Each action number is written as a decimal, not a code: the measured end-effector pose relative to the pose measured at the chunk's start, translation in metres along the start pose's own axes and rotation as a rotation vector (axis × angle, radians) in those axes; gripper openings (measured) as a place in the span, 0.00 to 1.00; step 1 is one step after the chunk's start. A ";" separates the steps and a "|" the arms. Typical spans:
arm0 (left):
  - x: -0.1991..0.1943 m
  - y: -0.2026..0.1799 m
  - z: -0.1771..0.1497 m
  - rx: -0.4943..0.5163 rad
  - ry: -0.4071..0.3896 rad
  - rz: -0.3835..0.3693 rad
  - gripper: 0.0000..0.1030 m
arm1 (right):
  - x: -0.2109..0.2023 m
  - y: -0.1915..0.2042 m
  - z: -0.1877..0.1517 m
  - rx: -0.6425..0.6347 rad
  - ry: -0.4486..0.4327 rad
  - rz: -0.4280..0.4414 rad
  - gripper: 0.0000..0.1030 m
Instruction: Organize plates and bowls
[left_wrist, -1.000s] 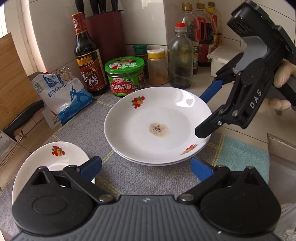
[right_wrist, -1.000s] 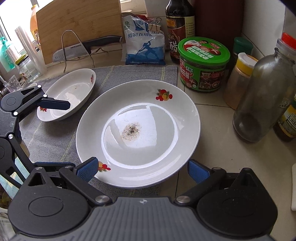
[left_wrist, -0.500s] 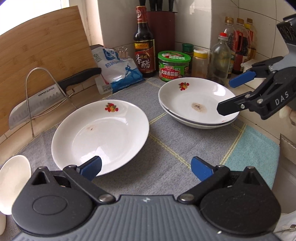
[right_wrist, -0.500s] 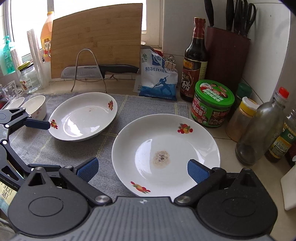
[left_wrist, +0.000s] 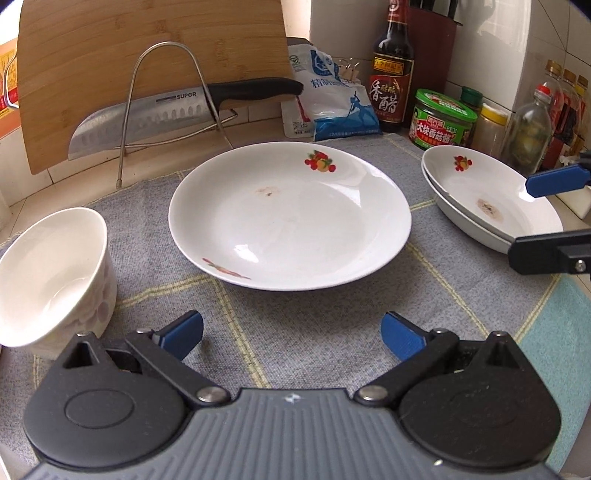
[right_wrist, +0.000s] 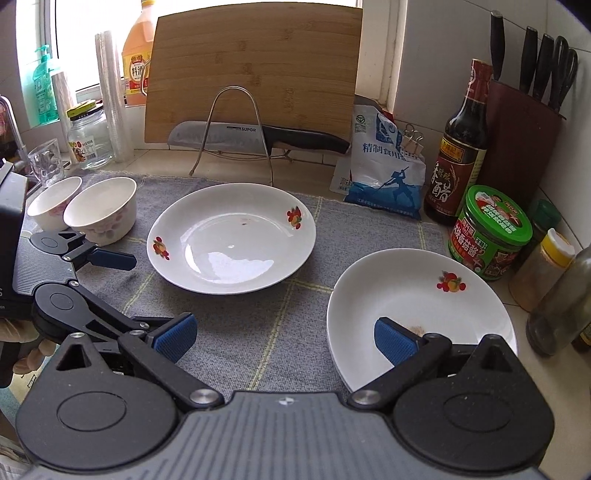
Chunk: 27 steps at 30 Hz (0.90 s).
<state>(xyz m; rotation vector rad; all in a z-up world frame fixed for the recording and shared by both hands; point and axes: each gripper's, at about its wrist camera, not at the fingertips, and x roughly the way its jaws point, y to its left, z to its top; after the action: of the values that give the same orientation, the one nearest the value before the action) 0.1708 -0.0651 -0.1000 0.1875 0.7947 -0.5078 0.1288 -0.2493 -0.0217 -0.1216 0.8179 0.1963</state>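
Observation:
A white plate with fruit prints (left_wrist: 291, 218) lies alone on the grey mat (left_wrist: 303, 317); it also shows in the right wrist view (right_wrist: 232, 240). To its right sit two stacked plates (left_wrist: 487, 199), the top one with a brown stain (right_wrist: 417, 302). Two white bowls (right_wrist: 101, 210) stand at the left; one shows in the left wrist view (left_wrist: 51, 273). My left gripper (left_wrist: 291, 334) is open and empty, just short of the lone plate. My right gripper (right_wrist: 282, 338) is open and empty, beside the stack's near edge.
A cleaver (left_wrist: 177, 110) rests on a wire rack before a bamboo board (right_wrist: 251, 70). A salt bag (right_wrist: 384, 170), vinegar bottle (right_wrist: 461, 147), green-lidded jar (right_wrist: 487, 236), spice jars and a knife block (right_wrist: 517, 133) line the back right. Glass jars stand at the far left.
Both grippers have pulled back and swung left from the stacked plates. The left one now faces the lone plate, and the bowls have come into view.

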 end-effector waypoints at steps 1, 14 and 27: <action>0.003 0.000 0.000 -0.004 0.004 0.001 0.99 | 0.000 0.002 0.001 -0.009 0.000 0.001 1.00; 0.021 -0.006 0.010 0.001 -0.023 0.049 1.00 | 0.010 -0.003 0.017 -0.094 0.011 0.018 1.00; 0.020 -0.005 0.007 -0.007 -0.052 0.057 1.00 | 0.072 -0.022 0.078 -0.209 0.050 0.200 1.00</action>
<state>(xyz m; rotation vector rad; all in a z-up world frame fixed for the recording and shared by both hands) 0.1840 -0.0794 -0.1096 0.1898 0.7381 -0.4543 0.2368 -0.2477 -0.0211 -0.2426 0.8580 0.4696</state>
